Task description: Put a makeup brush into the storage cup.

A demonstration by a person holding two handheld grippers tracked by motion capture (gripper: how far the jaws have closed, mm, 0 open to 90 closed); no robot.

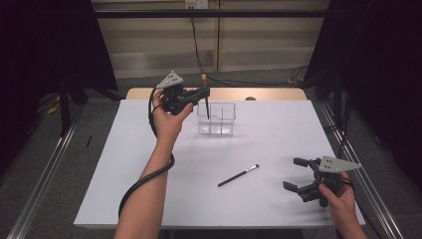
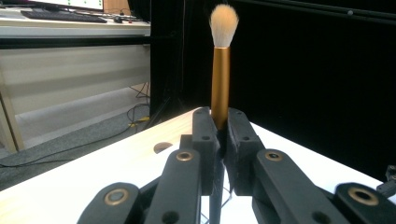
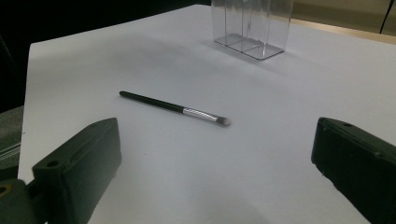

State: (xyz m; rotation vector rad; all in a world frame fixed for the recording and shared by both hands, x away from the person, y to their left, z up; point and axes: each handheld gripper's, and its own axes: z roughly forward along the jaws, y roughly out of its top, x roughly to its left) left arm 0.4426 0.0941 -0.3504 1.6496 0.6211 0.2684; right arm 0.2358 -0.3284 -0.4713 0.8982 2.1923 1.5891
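Observation:
My left gripper [image 1: 205, 93] is shut on a makeup brush [image 1: 206, 102] and holds it upright above the clear plastic organizer [image 1: 217, 119] at the back of the table. In the left gripper view the brush [image 2: 220, 70] rises from between the jaws, gold ferrule and pale bristles on top. A thin black brush [image 1: 238, 175] with a silver ferrule lies on the white table, right of centre. My right gripper [image 1: 297, 174] rests open near the front right; its view has the thin brush [image 3: 173, 108] lying ahead of the wide-apart jaws.
The white table top [image 1: 124, 174] ends in a wooden strip [image 1: 268, 94] at the back. Black curtains hang on both sides. Metal rails [image 1: 40, 184] run along the floor beside the table. The organizer [image 3: 252, 25] has several compartments.

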